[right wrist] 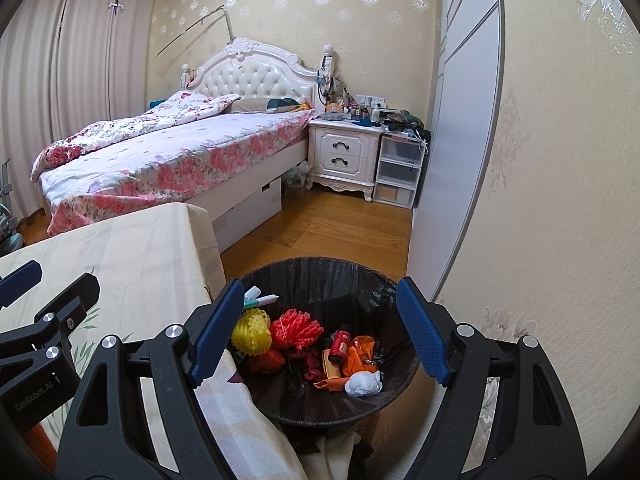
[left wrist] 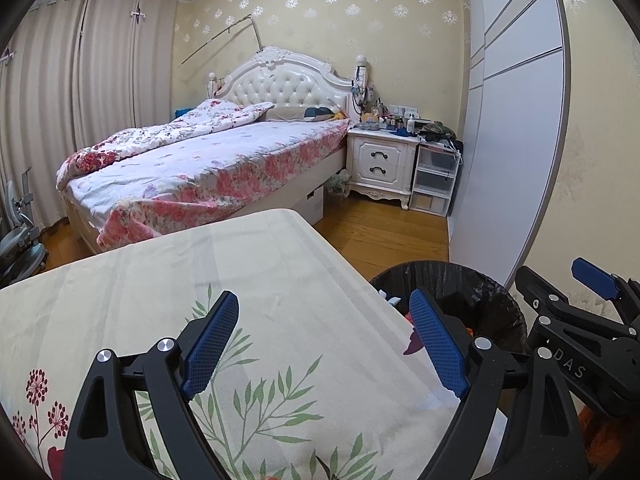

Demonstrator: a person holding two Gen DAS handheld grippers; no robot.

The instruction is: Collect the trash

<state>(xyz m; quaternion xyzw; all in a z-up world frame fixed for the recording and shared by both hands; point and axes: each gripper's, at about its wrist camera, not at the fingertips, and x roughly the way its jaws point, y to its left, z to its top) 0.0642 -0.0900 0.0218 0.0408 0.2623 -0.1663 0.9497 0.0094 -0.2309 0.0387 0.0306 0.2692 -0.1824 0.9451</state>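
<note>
Black-lined bin (right wrist: 320, 280): standing on the wood floor (right wrist: 340, 224) between the table (right wrist: 132, 248) and the wall (right wrist: 540, 200), just beside the table's corner.
Trash: lying in the bin, with yellow foam net (right wrist: 250, 330), red foam net (right wrist: 296, 332), red bottle (right wrist: 339, 346), orange wrapper (right wrist: 360, 356), white paper ball (right wrist: 364, 384) and a pen (right wrist: 262, 301) at the left rim.
Right gripper (right wrist: 320, 328): hovering over the bin's near rim, its blue pads (right wrist: 420, 328) standing wide apart with nothing between them.
Left gripper (left wrist: 320, 344): hanging over the table's right edge, its pads (left wrist: 210, 344) spread wide and gripping nothing.
Tablecloth (left wrist: 200, 280): covering the table, cream with green leaf and red flower print, showing no trash in either view.
Bed (left wrist: 200, 160): sitting beyond the table, covered in floral bedding.
Nightstand (left wrist: 382, 160): standing at the bed's head, its top crowded with small items.
Wardrobe (left wrist: 512, 120): running along the right side.
Curtains (left wrist: 80, 80): hanging closed on the left.
</note>
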